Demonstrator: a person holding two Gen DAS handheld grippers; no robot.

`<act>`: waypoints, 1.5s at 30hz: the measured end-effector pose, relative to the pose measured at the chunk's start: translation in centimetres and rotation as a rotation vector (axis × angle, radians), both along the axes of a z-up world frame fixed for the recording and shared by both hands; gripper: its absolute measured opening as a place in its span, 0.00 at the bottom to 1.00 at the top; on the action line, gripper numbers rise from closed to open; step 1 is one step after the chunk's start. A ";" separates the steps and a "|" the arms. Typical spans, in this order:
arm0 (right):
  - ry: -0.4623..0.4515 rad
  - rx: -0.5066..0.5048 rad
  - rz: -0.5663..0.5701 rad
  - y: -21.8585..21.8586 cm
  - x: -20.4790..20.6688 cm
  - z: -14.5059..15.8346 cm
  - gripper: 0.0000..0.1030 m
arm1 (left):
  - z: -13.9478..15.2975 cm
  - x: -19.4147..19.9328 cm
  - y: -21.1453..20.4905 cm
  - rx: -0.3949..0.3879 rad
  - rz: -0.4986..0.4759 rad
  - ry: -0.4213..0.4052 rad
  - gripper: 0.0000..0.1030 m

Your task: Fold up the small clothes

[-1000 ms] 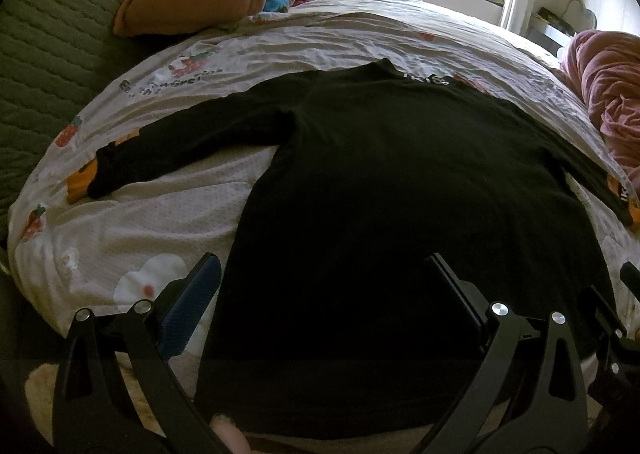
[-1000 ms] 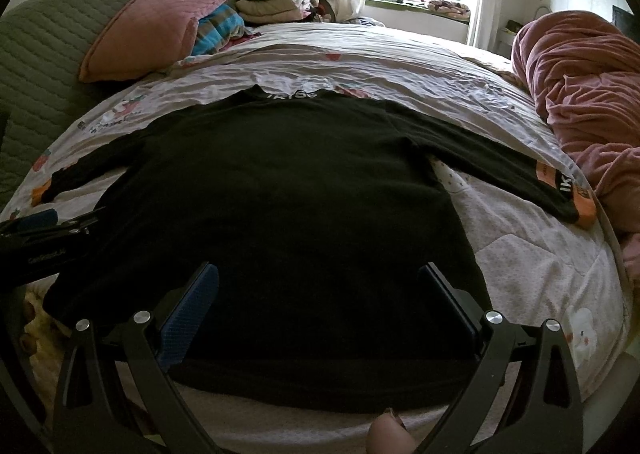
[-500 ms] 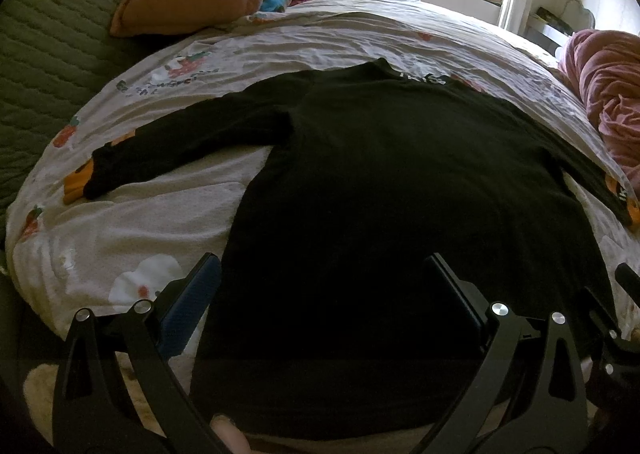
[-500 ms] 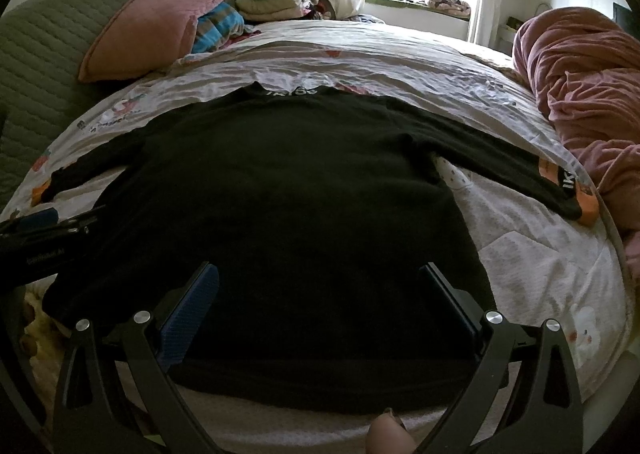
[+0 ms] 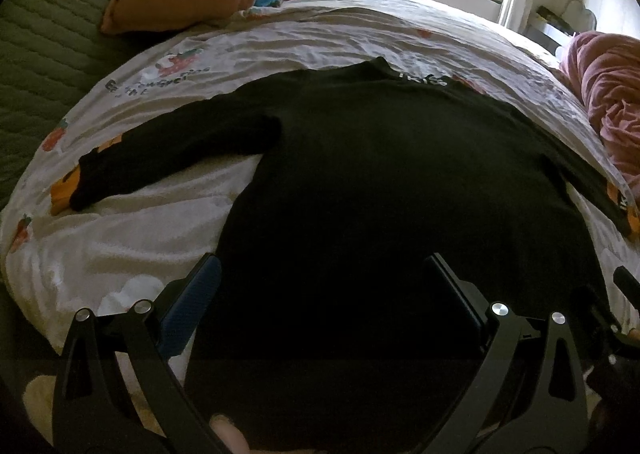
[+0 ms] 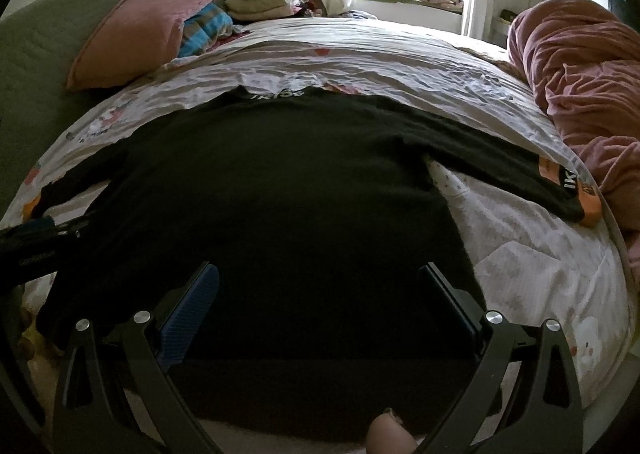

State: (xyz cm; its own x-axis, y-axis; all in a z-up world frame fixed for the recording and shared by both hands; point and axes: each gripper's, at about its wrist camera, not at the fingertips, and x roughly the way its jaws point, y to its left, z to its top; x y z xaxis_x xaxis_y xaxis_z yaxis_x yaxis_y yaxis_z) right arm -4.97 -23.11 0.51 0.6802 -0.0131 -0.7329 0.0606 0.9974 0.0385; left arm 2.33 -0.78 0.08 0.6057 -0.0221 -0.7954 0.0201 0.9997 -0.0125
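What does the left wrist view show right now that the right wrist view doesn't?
Only the left wrist view shows the sweater's left sleeve laid out in full, with bare sheet below it. Only the right wrist view shows the right sleeve out to its orange cuff, and the left tool's body at its left edge. Both show the black sweater spread flat on the bed, the pink pillow, and an open tool over the hem: left tool, right tool.

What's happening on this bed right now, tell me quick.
A person holds a two-finger gripper in each hand over a black long-sleeved top spread flat on the bed sheet, both sleeves stretched out. The left gripper and right gripper both hang open near the hem, gripping nothing. No fold has been made yet. A pink pillow and a pink blanket lie nearby.
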 end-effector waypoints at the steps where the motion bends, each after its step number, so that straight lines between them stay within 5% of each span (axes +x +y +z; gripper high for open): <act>1: -0.002 0.002 -0.004 -0.2 0.3 0.1 0.96 | 0.0 0.3 -0.1 0.002 0.000 0.001 0.92; 24: -0.021 0.072 -0.195 -9.1 7.7 1.6 0.96 | 1.7 10.1 -4.7 -0.023 -0.087 0.038 0.92; 45: 0.049 0.162 -0.646 -25.8 7.6 -1.7 0.96 | 1.9 18.3 -8.8 -0.025 -0.129 0.058 0.92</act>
